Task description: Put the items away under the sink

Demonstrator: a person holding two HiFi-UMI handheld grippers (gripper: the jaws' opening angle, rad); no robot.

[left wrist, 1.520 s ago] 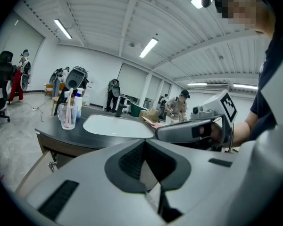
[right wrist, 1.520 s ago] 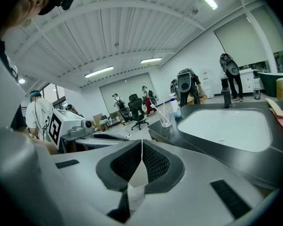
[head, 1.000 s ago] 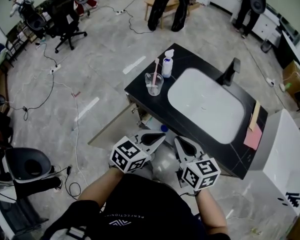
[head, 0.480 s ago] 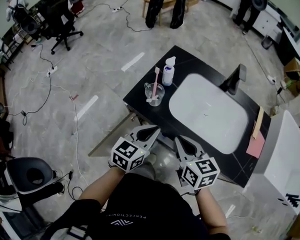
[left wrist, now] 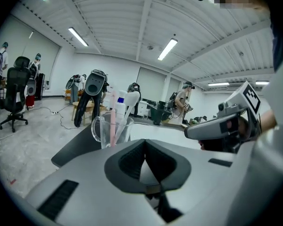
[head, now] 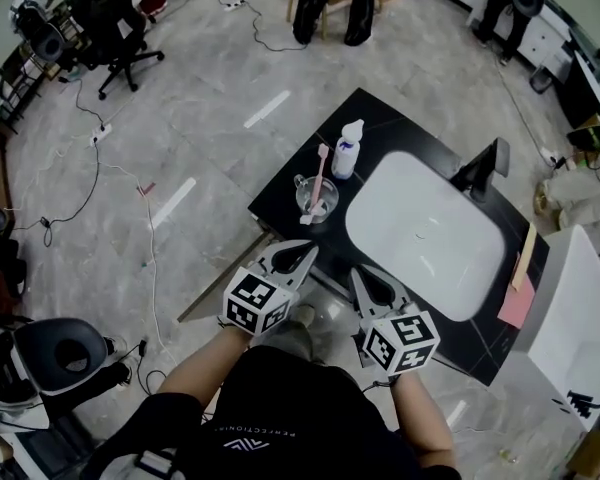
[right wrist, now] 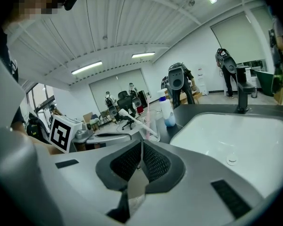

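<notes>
Grey marble floor (head: 200,68), black office chair (head: 118,23), ceiling strip lights (left wrist: 167,49).

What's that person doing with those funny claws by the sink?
A person stands at a black counter with a white sink, a two-jaw gripper in each hand. The left gripper and right gripper are both shut and empty, near the counter's front edge. The clear glass cup holding a pink toothbrush and the white bottle of blue liquid sit on the counter, untouched.
</notes>
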